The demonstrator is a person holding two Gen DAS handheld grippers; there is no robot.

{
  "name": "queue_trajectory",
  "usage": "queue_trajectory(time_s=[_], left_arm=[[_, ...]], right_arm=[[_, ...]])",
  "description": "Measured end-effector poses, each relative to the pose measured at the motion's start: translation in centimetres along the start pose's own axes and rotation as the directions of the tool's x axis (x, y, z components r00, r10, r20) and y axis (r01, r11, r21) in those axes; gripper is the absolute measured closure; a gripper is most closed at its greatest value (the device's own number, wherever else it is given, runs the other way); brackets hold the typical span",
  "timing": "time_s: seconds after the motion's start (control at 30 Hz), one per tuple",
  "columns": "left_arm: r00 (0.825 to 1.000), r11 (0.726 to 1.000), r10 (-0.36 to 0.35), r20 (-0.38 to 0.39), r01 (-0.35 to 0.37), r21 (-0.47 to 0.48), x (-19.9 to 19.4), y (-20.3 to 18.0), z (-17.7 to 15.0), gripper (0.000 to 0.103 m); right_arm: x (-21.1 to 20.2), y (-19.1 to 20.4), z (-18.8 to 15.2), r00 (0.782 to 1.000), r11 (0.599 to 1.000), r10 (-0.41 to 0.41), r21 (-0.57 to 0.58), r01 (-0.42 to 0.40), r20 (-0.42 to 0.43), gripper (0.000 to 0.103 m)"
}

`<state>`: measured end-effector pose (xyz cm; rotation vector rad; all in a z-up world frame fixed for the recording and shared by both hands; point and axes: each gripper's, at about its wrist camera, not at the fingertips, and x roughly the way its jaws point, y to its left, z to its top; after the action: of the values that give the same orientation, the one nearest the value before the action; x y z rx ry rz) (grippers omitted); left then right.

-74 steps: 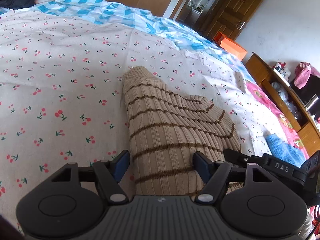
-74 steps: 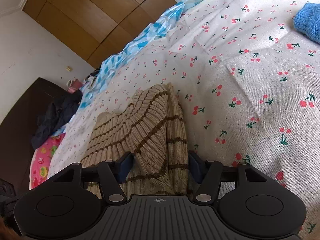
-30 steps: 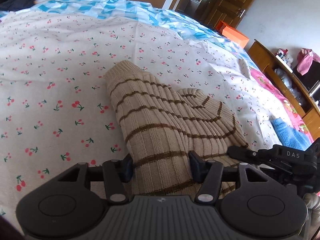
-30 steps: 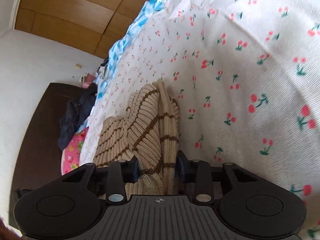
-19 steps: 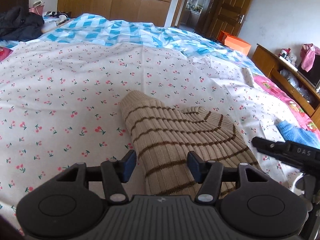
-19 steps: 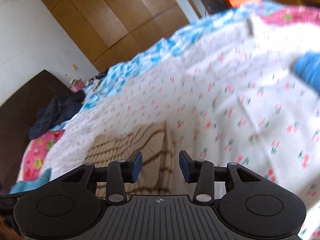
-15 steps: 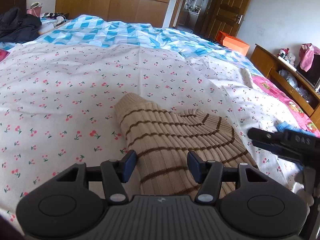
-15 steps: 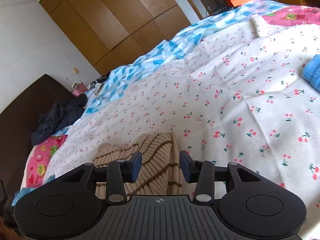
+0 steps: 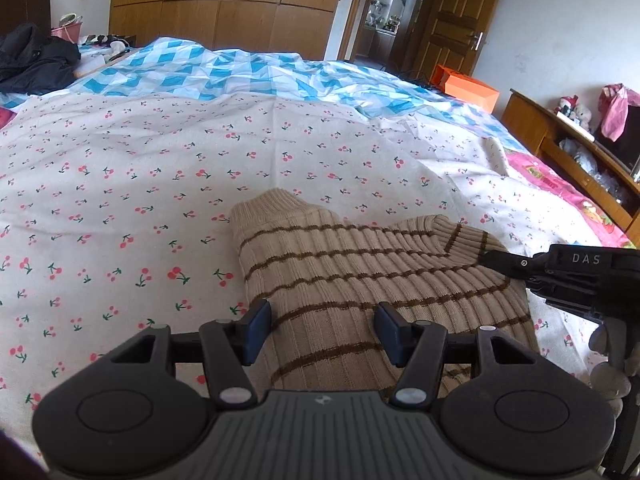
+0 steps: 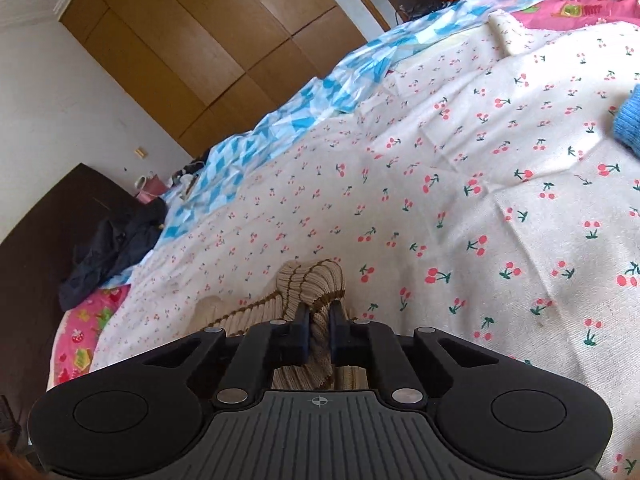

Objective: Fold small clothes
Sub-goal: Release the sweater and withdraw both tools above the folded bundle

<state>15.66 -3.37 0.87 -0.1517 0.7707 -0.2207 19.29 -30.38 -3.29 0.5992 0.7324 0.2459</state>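
A beige ribbed sweater with brown stripes [image 9: 360, 264] lies folded on the cherry-print sheet [image 9: 120, 200]. My left gripper [image 9: 324, 324] hovers over its near end. The jaws stand open, the left pad at the sweater's left edge, the right pad above the knit. My right gripper [image 10: 319, 320] is closing tight onto a bunched fold of the sweater [image 10: 312, 280], both pads pressing the knit. In the left wrist view the right gripper [image 9: 492, 259] reaches in from the right to the sweater's right corner.
A blue knit piece [image 10: 630, 124] lies on the sheet at far right. Dark clothes [image 9: 36, 60] are piled at the bed's far left. A blue checked cover [image 9: 240, 68] spans the far side. An orange box [image 9: 468, 88] and wooden shelving [image 9: 560, 140] stand beyond the bed's right side.
The right gripper's jaws, open around the sweater's edge half a second ago, have shut on a fold of it. The left gripper stays open over the sweater, tilted slightly.
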Motion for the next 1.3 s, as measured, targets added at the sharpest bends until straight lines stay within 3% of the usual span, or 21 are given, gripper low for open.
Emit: queue_trajectory(time_s=[0.1,0.23,0.6,0.77,0.93,1.03,1.2,1.3], left_arm=[[0.998,0.999,0.046,-0.032,-0.045,0.024,1.1,-0.2,-0.4,0.037],[0.998,0.998,0.056,-0.039,-0.057,-0.018,0.8,0.4,-0.6,0.036],[0.995,0.994,0.103,-0.001,-0.103,0.022,-1.8,-0.3,-1.0,0.037],[0.998,0.997,0.065,0.012,-0.065,0.043,-4.7,-0.7,-2.4,0.037],[0.994,0.994,0.083,-0.066,-0.079,0.069,-3.7,-0.8,-5.1,0.036],[0.991,0.998,0.066,-0.114,-0.065,0.014,-2.9,-0.1,-6.2,0.036],[0.995,0.996,0.076,-0.063,-0.073,0.043,-5.0,-0.7,-6.7,0.036],[0.997,0.997,0.064,-0.053,-0.062,0.051,-5.8,-0.6,-7.2,0.036]], right_arm=[[1.9,-0.4,-0.8,0.998,1.000,-0.023,-0.009,0.022,-0.057,0.093],[1.1,0.0,-0.6,0.999,1.000,-0.005,-0.028,0.004,-0.035,0.089],[-3.3,4.0,-1.5,0.987,0.971,-0.081,-0.212,0.110,0.141,0.084],[-5.8,4.9,-4.4,0.998,0.973,0.010,-0.230,0.006,0.065,0.084],[-4.1,4.5,-7.1,0.991,0.941,-0.122,-0.324,0.098,-0.053,0.085],[-4.0,4.3,-7.1,0.992,0.951,-0.119,-0.292,0.100,-0.047,0.085],[-7.3,5.3,-8.5,0.995,0.953,-0.088,-0.287,0.099,0.050,0.082],[-8.4,5.7,-9.9,0.996,0.942,-0.085,-0.322,0.091,0.031,0.082]])
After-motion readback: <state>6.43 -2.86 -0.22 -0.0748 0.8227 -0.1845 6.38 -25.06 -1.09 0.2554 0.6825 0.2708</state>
